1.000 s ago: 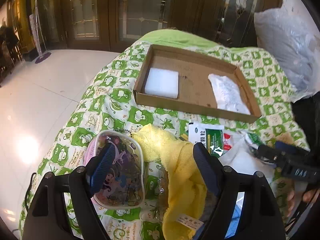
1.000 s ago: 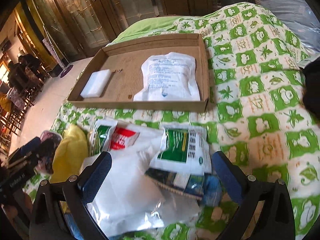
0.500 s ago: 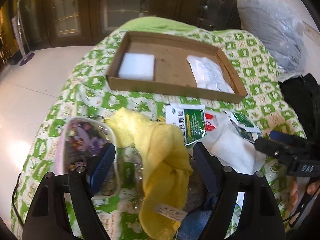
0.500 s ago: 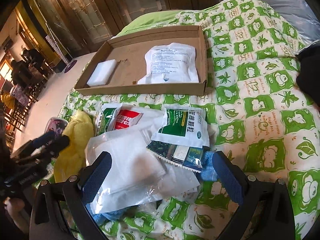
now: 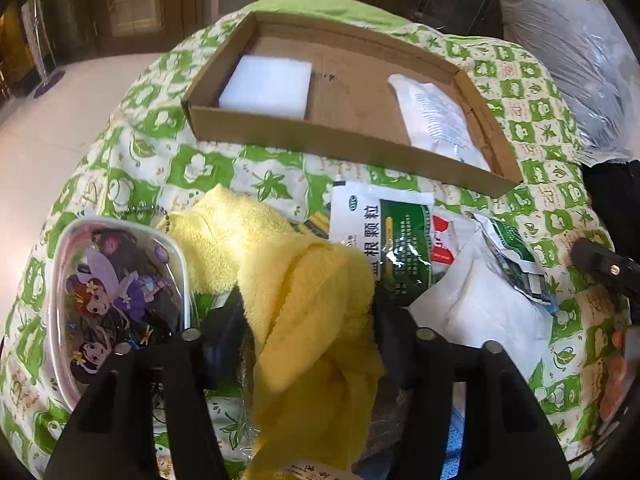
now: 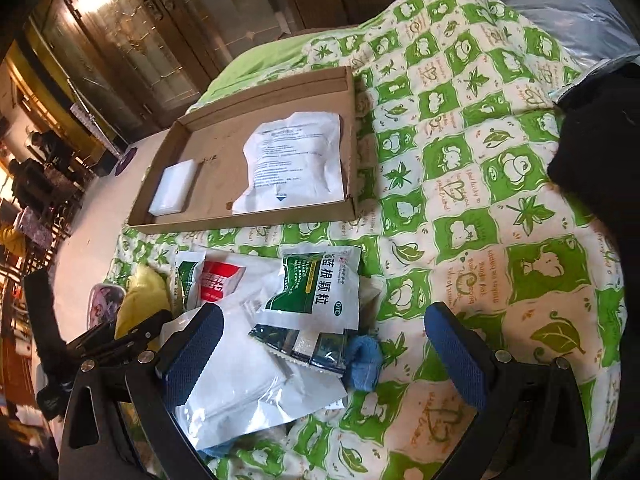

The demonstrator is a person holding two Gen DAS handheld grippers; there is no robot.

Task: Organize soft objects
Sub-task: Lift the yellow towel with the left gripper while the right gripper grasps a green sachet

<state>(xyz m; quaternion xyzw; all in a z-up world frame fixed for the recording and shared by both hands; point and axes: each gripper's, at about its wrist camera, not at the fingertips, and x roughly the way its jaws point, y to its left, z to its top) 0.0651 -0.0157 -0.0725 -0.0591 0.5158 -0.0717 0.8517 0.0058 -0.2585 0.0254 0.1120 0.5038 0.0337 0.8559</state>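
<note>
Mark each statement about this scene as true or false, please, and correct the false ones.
1. The cardboard tray holds a white foam block and a white pouch. True.
2. The yellow towel lies inside the tray. False: it lies on the quilt, between the closing fingers of the left tool.
3. The right tool is open and holds nothing. True.
4. The cartoon pouch is right of the towel in the left wrist view. False: it is left of it.
</note>
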